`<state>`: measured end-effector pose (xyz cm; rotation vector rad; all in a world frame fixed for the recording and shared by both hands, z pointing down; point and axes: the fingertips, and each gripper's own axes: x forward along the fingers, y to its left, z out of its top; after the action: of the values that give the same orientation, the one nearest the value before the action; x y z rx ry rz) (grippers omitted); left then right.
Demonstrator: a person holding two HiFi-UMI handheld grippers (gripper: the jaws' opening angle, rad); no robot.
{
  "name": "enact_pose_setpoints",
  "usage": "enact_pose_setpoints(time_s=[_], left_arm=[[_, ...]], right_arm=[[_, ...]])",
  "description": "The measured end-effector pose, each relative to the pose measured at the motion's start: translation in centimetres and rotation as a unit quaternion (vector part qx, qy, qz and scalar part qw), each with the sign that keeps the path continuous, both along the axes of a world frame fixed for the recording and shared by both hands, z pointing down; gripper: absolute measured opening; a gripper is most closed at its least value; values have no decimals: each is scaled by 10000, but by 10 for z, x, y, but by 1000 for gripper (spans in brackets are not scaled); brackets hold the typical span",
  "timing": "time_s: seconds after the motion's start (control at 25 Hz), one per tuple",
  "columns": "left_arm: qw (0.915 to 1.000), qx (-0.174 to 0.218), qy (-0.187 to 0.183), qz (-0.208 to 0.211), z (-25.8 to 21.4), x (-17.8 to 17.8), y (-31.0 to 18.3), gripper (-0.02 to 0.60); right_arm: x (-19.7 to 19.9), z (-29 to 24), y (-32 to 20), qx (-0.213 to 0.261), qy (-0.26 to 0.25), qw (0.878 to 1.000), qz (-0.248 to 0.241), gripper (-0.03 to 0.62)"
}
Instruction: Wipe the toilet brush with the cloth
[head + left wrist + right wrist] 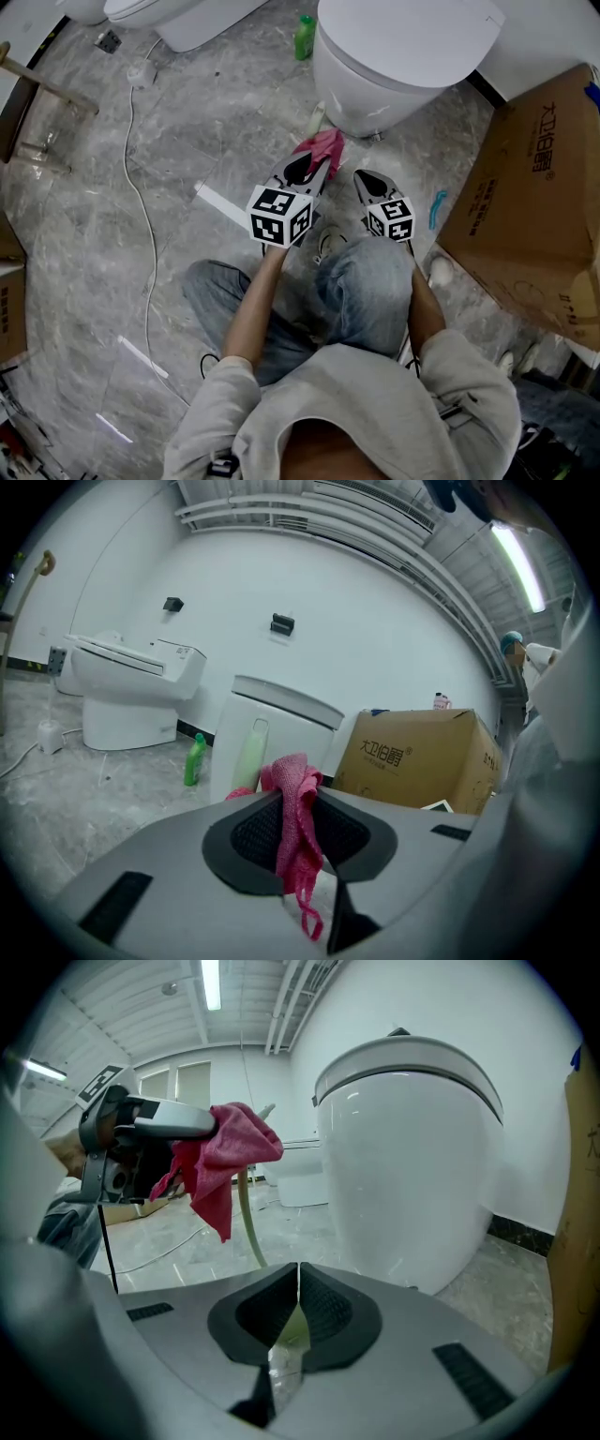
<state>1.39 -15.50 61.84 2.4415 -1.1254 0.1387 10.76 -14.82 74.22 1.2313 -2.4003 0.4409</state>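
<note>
Firmly, the left tongs [300,808] clamp the pink cloth [291,775], which touches the pale brush [248,1227] stem. The right tongs [298,1271] pinch that stem's end, with the toilet [394,56] at twelve o'clock.

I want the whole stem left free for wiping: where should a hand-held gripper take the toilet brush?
Probably at its near end, coming in along the stem, as the right hand-held gripper does: its jaws are shut on the pale green toilet brush. The stem is thin and long, so an end grip leaves the rest bare for the cloth in the left hand-held gripper.
</note>
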Motion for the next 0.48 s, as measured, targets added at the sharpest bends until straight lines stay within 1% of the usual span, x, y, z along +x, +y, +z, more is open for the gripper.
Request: enact_pose_setpoints(time_s=[0.48], left_arm=[[9980,-579,-256,-35,66,-8,9,94]], right_arm=[[0,6,0,-27,-14,10000,-12,32]])
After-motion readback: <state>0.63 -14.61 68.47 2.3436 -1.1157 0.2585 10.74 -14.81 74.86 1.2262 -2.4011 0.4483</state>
